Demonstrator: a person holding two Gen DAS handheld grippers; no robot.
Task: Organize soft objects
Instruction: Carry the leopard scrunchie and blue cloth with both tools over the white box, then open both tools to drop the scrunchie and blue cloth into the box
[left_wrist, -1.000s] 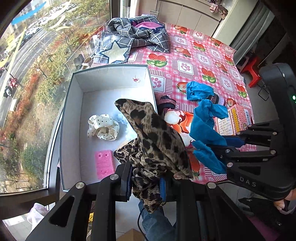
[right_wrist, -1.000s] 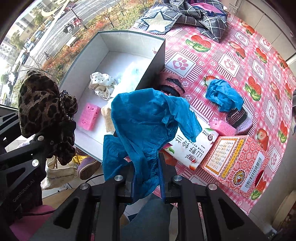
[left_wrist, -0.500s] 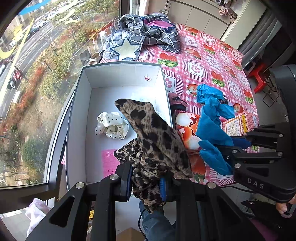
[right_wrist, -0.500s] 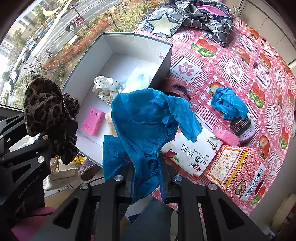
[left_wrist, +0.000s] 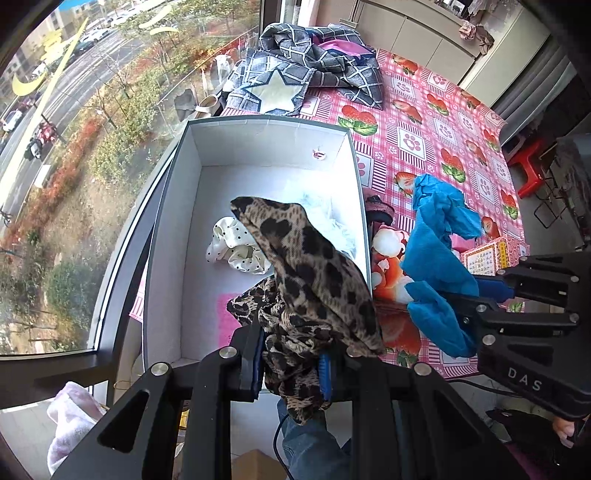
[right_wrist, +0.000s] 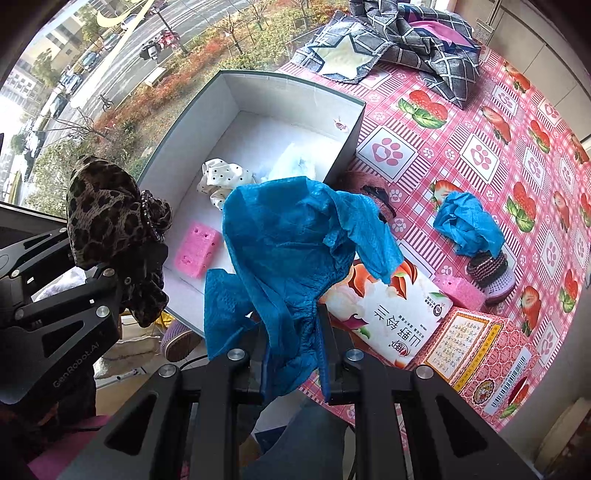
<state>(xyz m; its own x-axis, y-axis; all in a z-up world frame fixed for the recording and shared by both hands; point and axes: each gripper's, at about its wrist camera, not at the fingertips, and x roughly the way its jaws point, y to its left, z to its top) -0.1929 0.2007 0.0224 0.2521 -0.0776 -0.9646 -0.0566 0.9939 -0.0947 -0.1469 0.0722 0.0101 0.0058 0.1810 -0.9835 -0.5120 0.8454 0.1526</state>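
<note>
My left gripper (left_wrist: 291, 363) is clamped on a leopard-print fabric piece (left_wrist: 314, 284), which bunches between the jaws and rises in a peak above them. It is held over the near end of the open grey box (left_wrist: 168, 206), clear of the box floor. In the right wrist view the same fabric (right_wrist: 107, 218) sits at the left edge, lifted above the box's near corner.

My right gripper (right_wrist: 293, 352) is pinching a blue crinkled cloth (right_wrist: 291, 251), which drapes up and forward from the jaws. It hangs above the near right corner of the box (right_wrist: 184, 122) and the tissue pack (right_wrist: 388, 306) lying on the pink strawberry-print tablecloth (right_wrist: 480, 122).

Contents of the box: a white polka-dot scrunchie (right_wrist: 225, 179), a pink sponge (right_wrist: 195, 251) near the front wall, and a pale blue-white soft item (right_wrist: 295, 164) against the right wall.

On the tablecloth outside the box: a second blue crumpled cloth (right_wrist: 469, 225), touching a knitted striped item (right_wrist: 491, 271); a second pink sponge (right_wrist: 461, 290) just beside that; a red patterned carton (right_wrist: 484, 350) at the near edge; a dark pink item (right_wrist: 369, 188) against the box's right wall, partly hidden. A grey checked garment with a star (right_wrist: 399, 40) lies at the far end.
</note>
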